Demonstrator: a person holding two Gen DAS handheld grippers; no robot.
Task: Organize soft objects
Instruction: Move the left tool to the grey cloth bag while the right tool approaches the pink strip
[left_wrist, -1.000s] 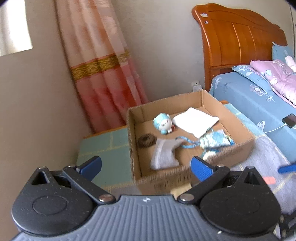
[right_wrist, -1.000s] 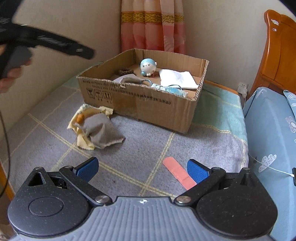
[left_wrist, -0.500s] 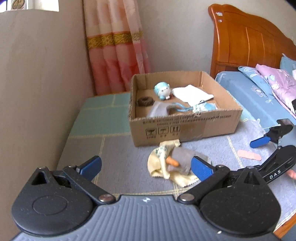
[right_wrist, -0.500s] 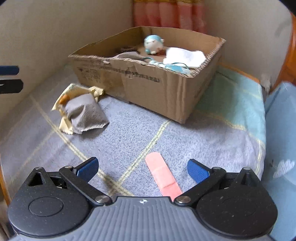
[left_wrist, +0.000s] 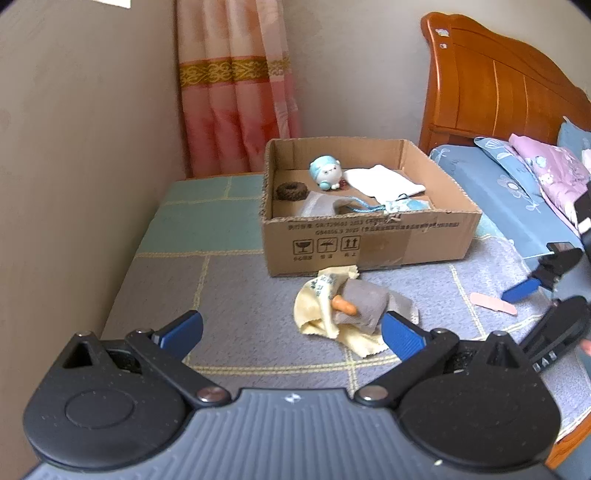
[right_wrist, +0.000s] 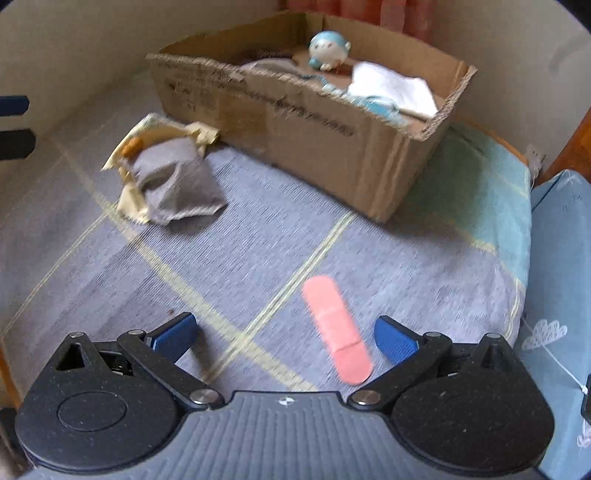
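An open cardboard box (left_wrist: 369, 240) (right_wrist: 314, 125) stands on the grey checked blanket and holds a blue-and-white plush toy (left_wrist: 327, 173) (right_wrist: 328, 46), a white cloth (left_wrist: 384, 181) (right_wrist: 391, 86), a dark ring and a grey cloth. In front of the box lies a grey pouch (left_wrist: 365, 302) (right_wrist: 170, 181) on a yellow cloth (left_wrist: 317, 310), with a small orange piece on top. A pink plaster (right_wrist: 336, 328) (left_wrist: 493, 303) lies flat just ahead of my right gripper (right_wrist: 284, 336), which is open and empty. My left gripper (left_wrist: 291, 332) is open too, near the pouch.
A wall runs along the left of the blanket and a pink curtain (left_wrist: 236, 85) hangs behind the box. A bed with a blue sheet (left_wrist: 509, 199) and wooden headboard (left_wrist: 491, 88) lies to the right. The right gripper's body (left_wrist: 554, 273) shows at the right edge.
My right gripper has dropped lower and closer to the pink plaster, which now lies between its fingers' line. My left gripper has edged forward towards the grey pouch.
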